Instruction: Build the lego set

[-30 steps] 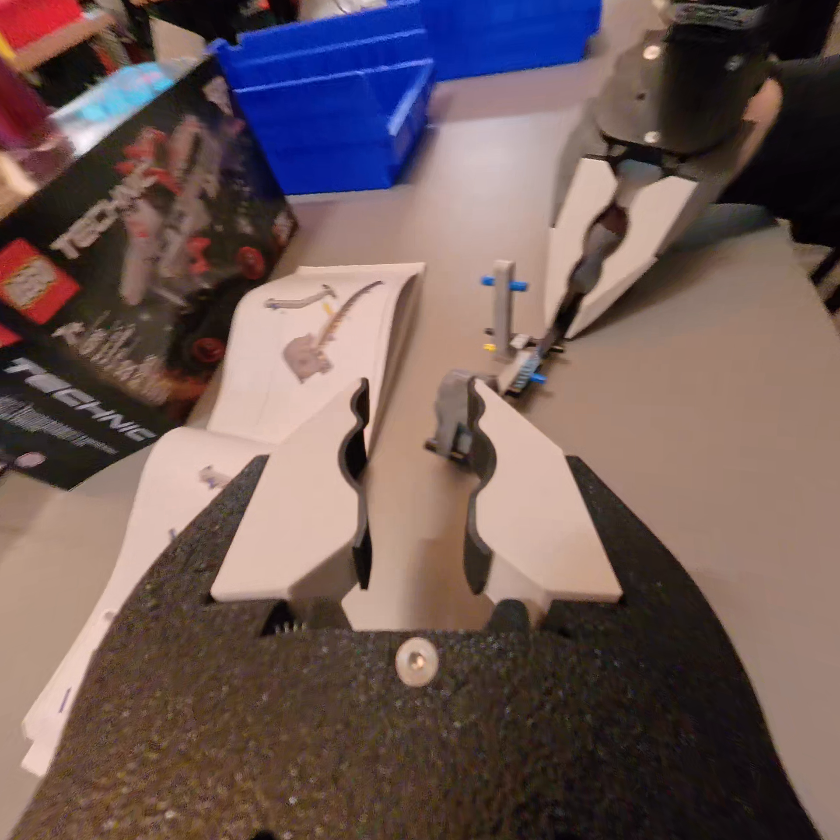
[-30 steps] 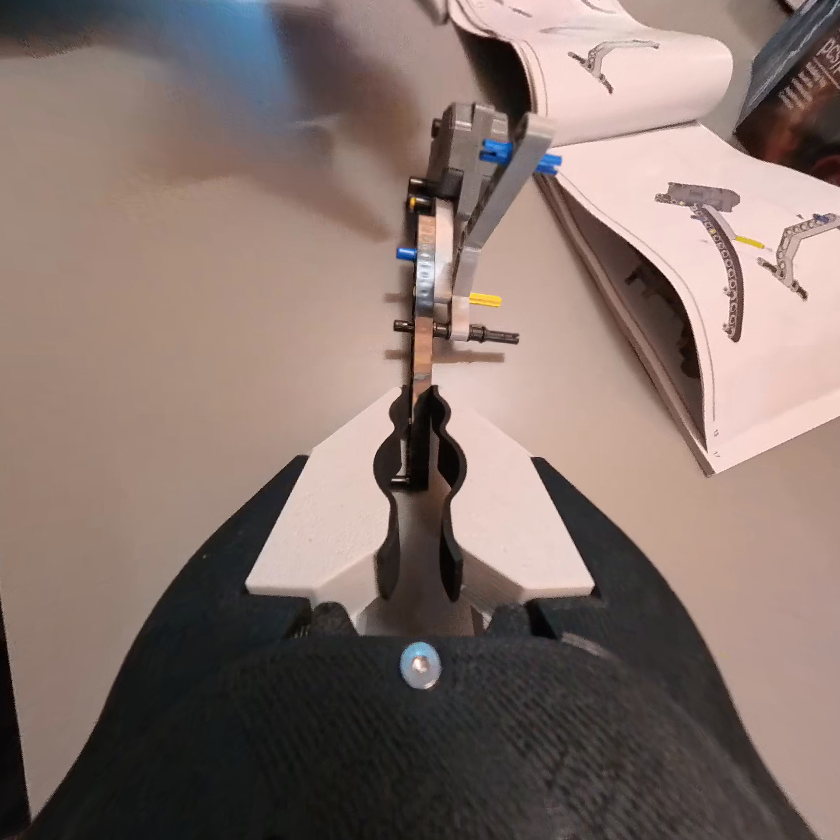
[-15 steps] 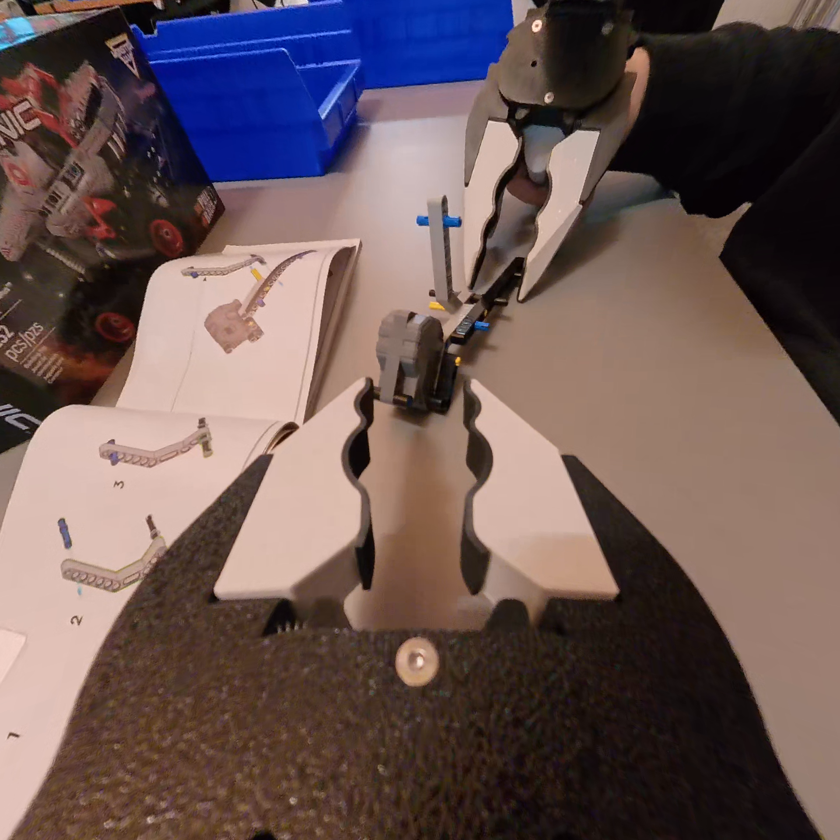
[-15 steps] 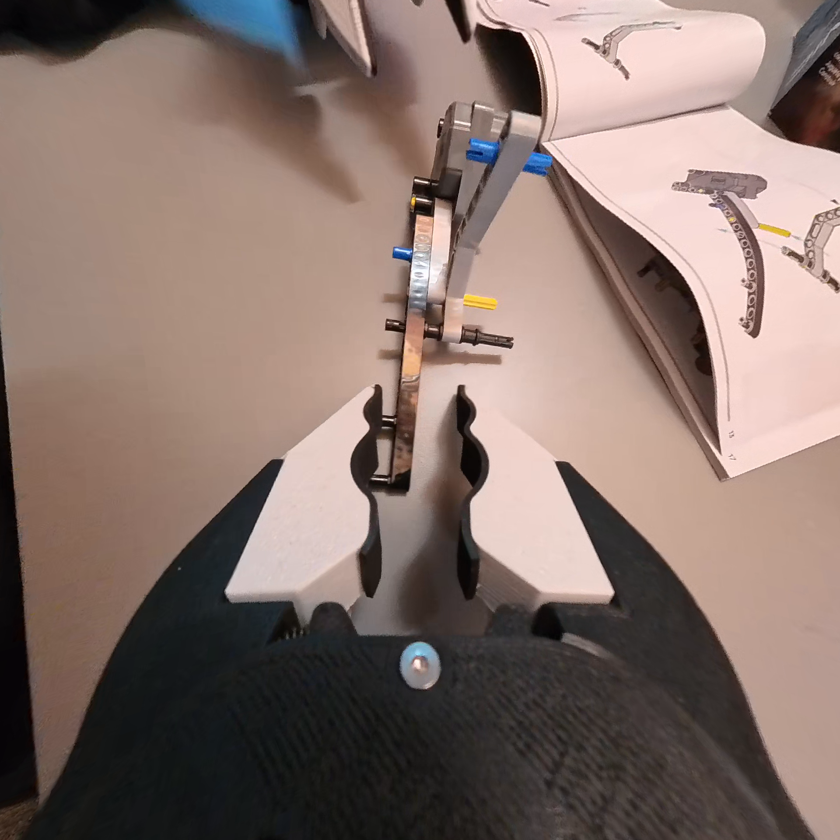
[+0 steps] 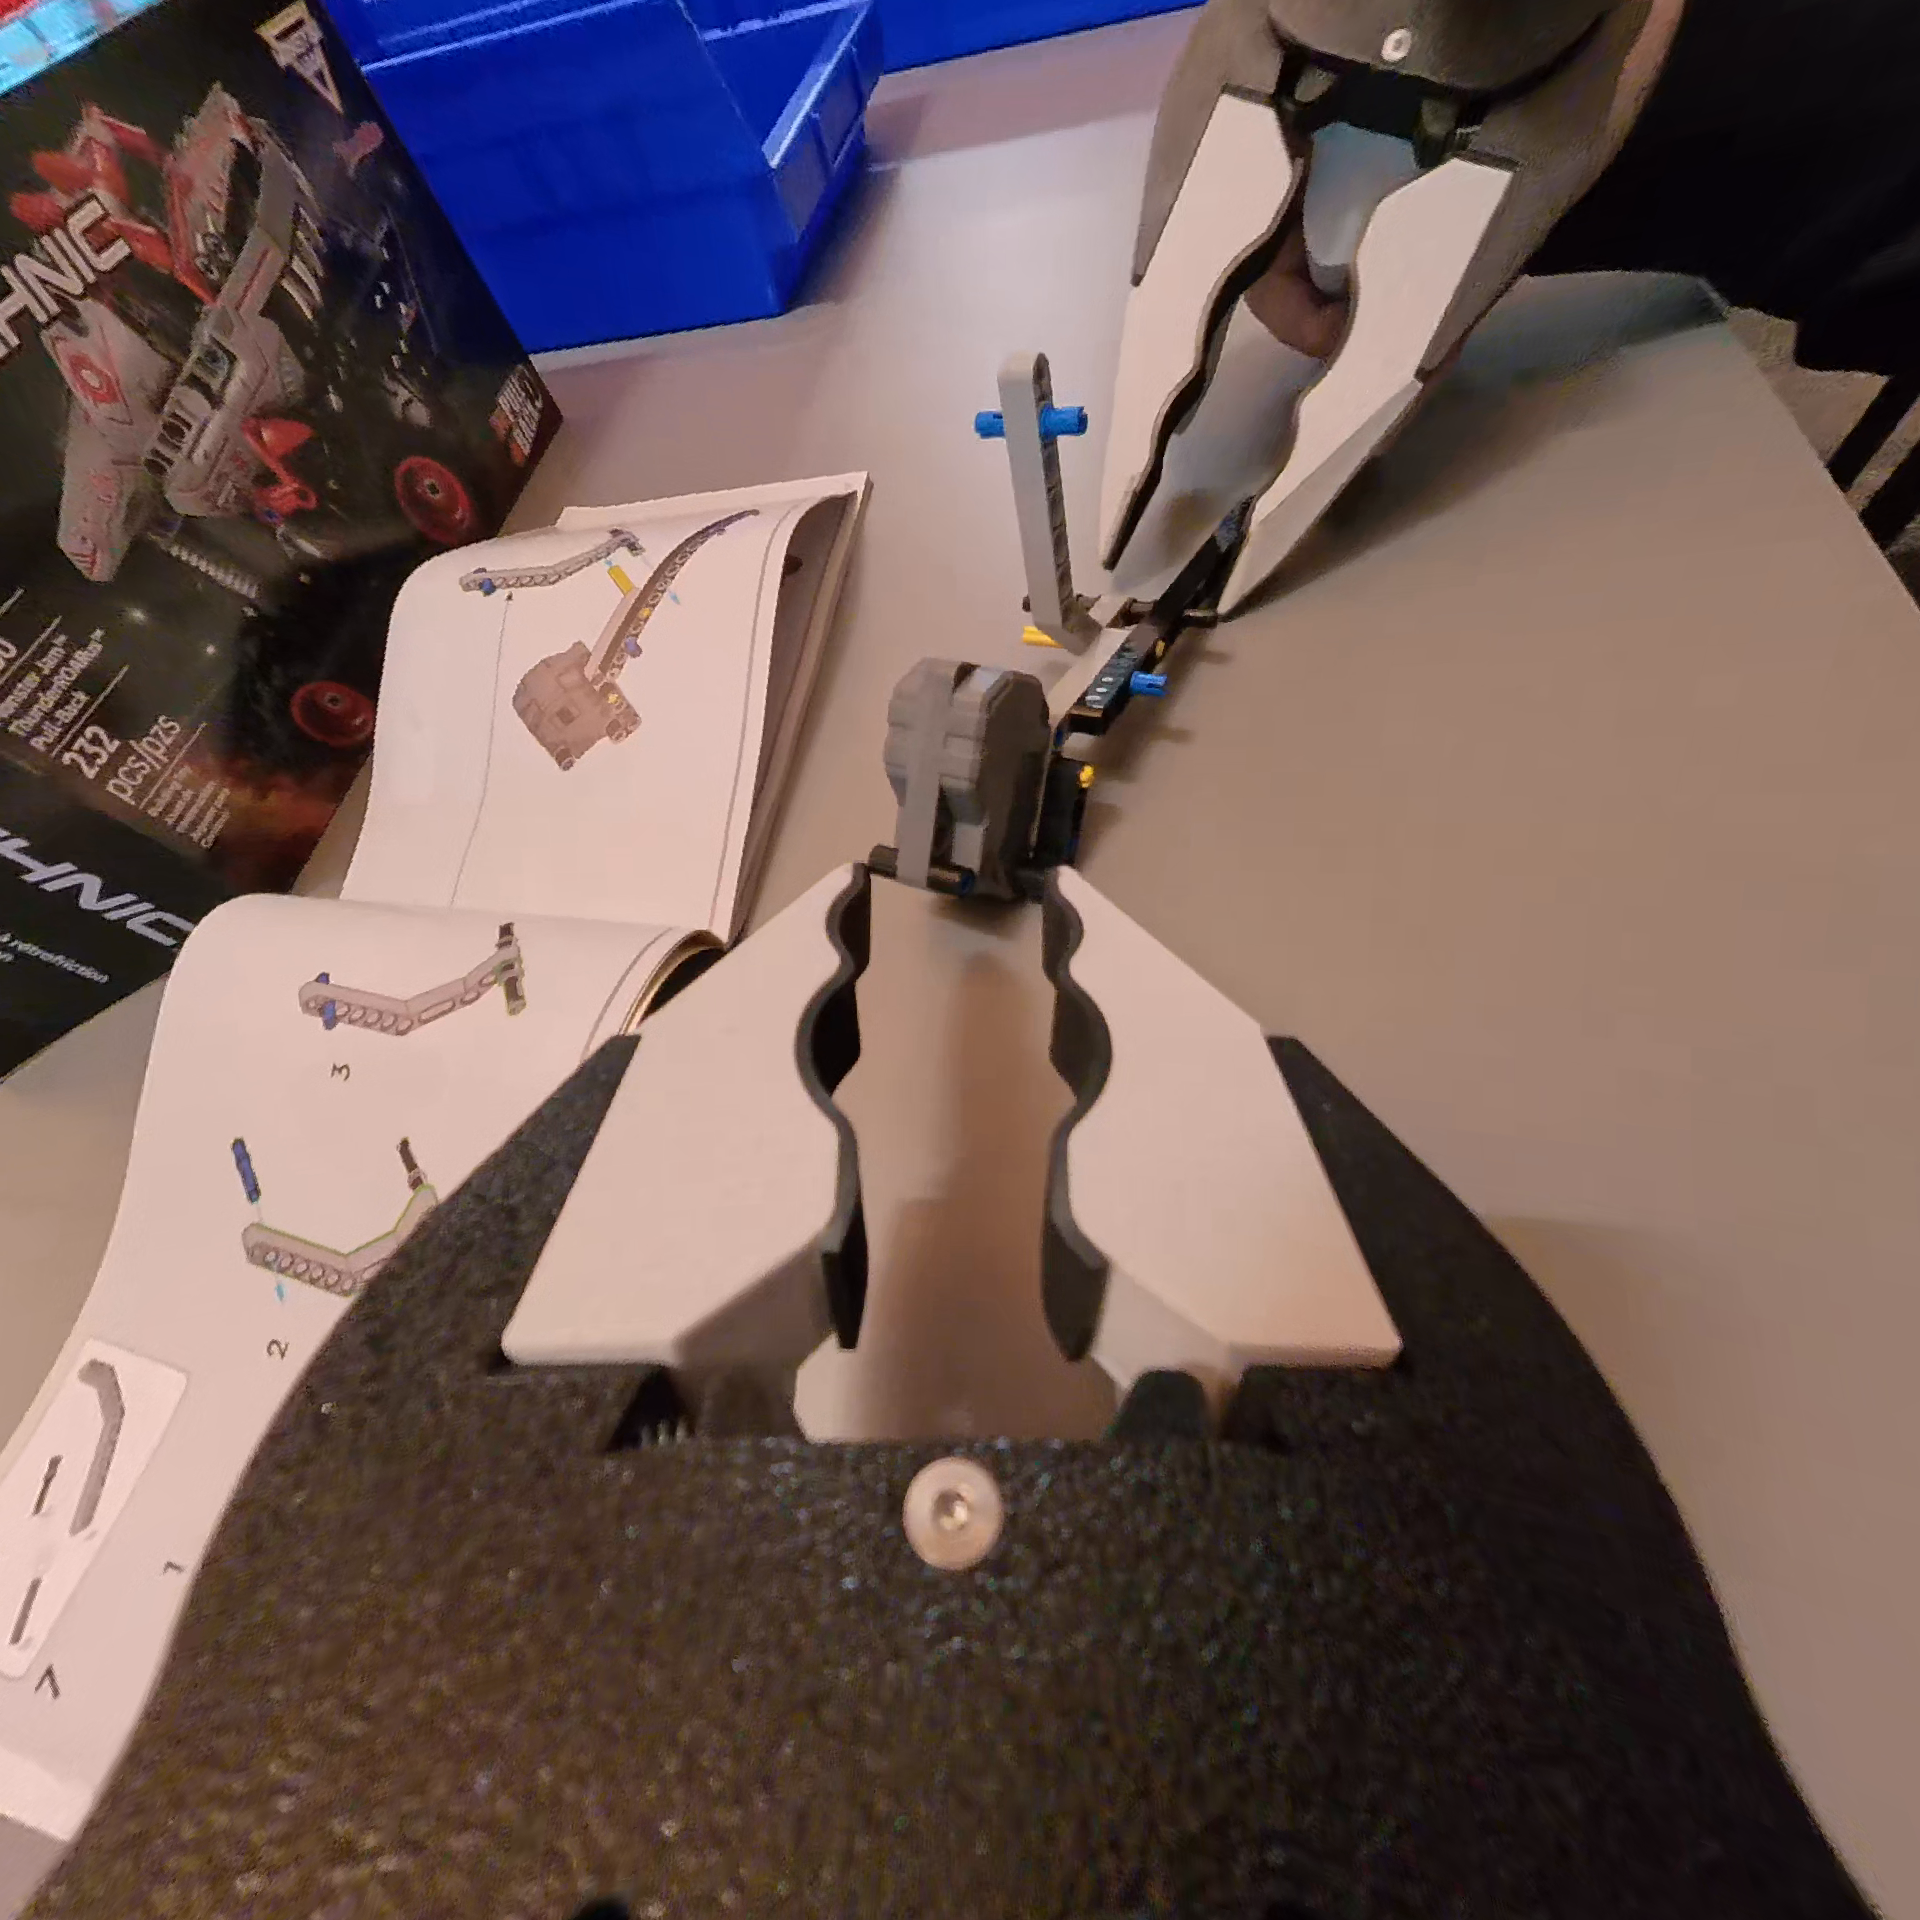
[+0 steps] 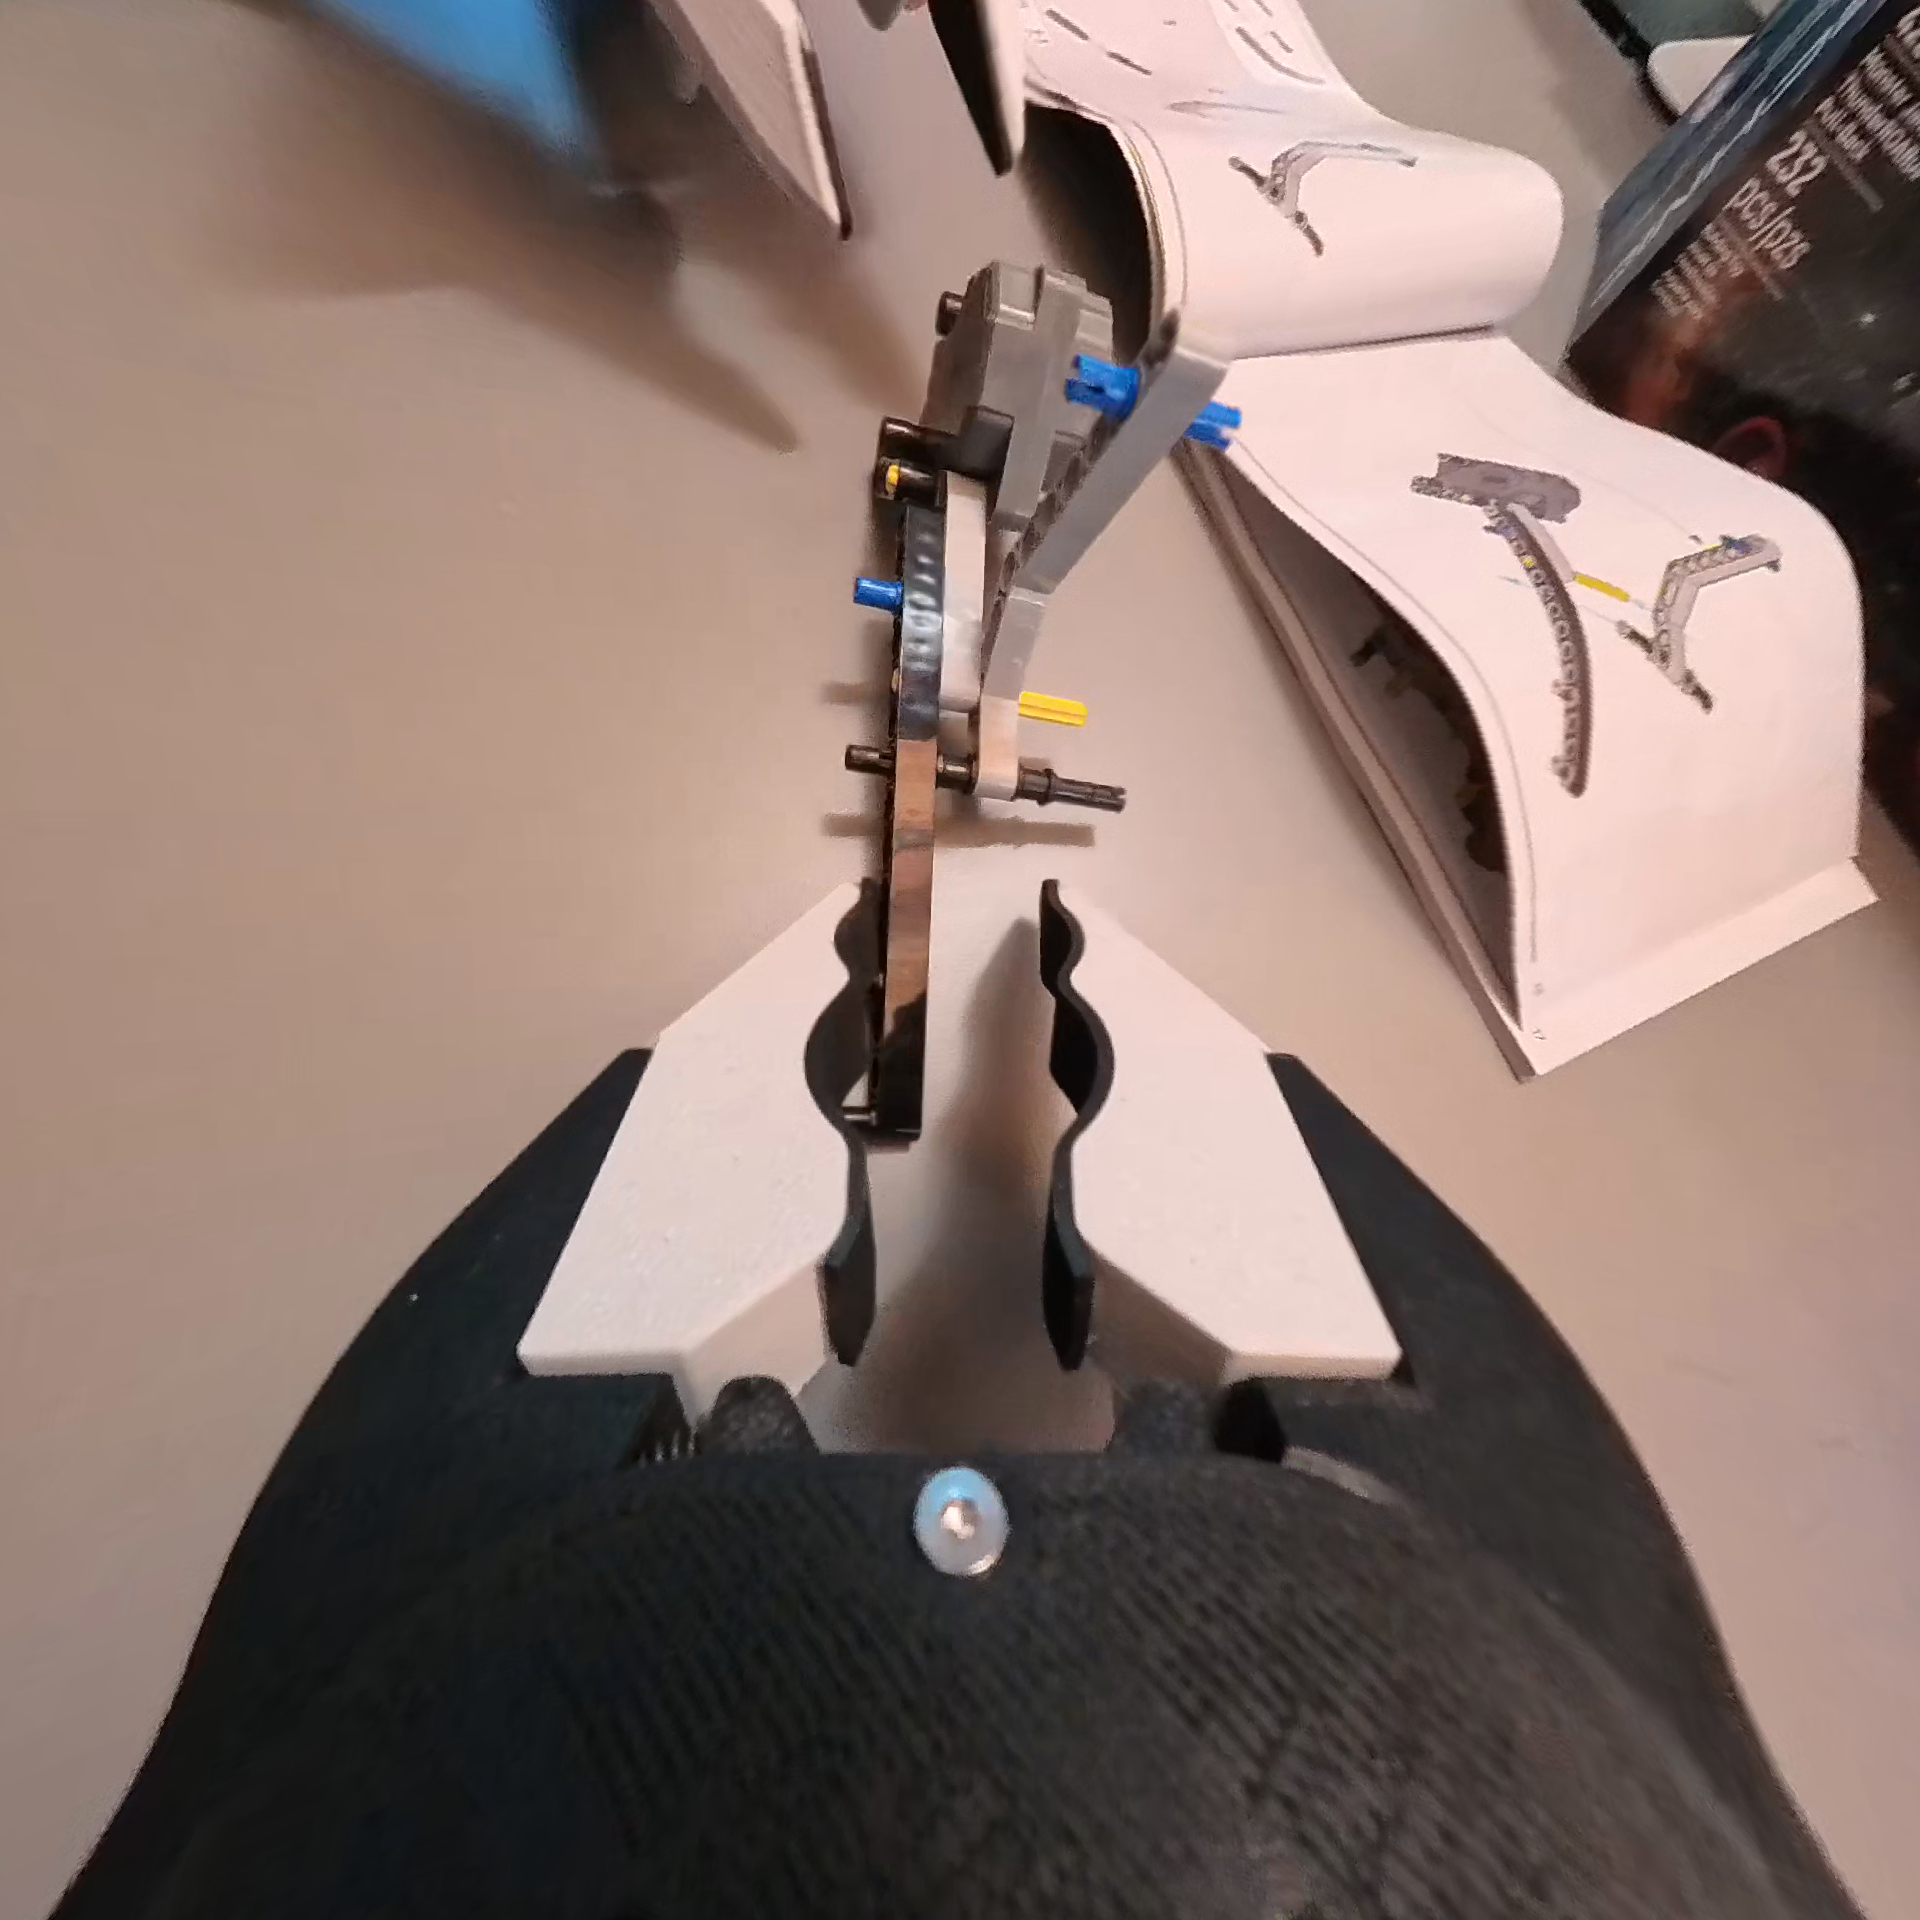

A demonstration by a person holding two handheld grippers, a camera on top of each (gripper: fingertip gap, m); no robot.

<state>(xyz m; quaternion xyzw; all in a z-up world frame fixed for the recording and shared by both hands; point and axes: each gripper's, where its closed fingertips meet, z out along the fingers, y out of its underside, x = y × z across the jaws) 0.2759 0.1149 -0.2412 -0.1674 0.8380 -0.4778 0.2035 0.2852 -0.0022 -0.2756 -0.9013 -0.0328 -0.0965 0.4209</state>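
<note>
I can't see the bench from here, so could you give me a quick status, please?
Left gripper open at the motor block. Right gripper open around the black beam. Lego assembly on the table. Nothing in the way.

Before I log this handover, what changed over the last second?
The right hand-held gripper let go: a second ago it was shut on the black beam of the lego assembly, and now its jaws stand apart around it. The left hand-held gripper moved up to the grey block, jaws open either side. The instruction booklet stayed open on the table.
</note>
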